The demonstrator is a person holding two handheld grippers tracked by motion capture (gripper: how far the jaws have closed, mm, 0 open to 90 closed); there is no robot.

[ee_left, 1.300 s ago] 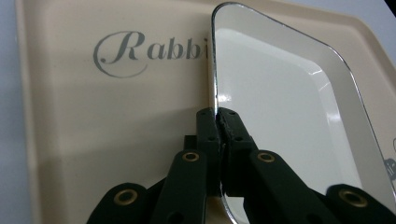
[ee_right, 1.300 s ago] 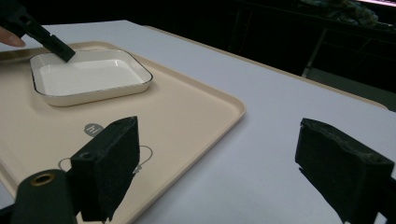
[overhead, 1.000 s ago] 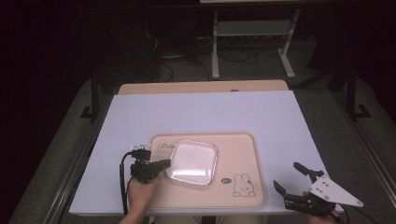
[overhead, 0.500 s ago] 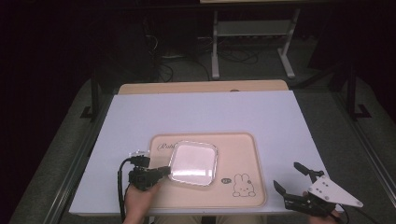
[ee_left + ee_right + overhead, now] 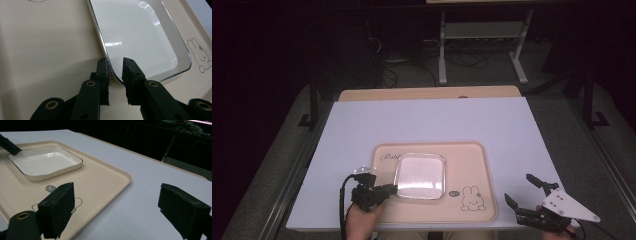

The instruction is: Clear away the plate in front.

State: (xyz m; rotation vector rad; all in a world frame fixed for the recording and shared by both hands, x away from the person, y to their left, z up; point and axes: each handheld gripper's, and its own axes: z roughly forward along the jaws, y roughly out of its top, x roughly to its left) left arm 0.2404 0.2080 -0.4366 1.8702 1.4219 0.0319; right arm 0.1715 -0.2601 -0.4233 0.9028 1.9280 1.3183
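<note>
1. On the beige tray [image 5: 472,165], in the high view, we see the white dish [image 5: 420,175]: a shallow, nearly square plate with rounded corners and a glossy face. It lies flat on the tray's left half, its sides running parallel to the tray's edges; we cannot pick out a long axis. The left gripper [image 5: 384,189] sits at the dish's near-left corner, while the right gripper [image 5: 521,195] rests well apart over the white table [image 5: 432,120], beyond the tray's right edge, its jaws spread wide and empty.

2. In the left gripper view, we see the dish [image 5: 135,40] with a thin dark line on its rim and lamp glints on its face. The left gripper [image 5: 115,62] straddles the rim corner with a narrow gap; its jaws have just been opening, and the pads no longer press the rim.

3. In the right gripper view, we see the dish [image 5: 45,162] far off on the tray [image 5: 100,182], and the right gripper [image 5: 116,191] gaping wide, holding nothing.
</note>
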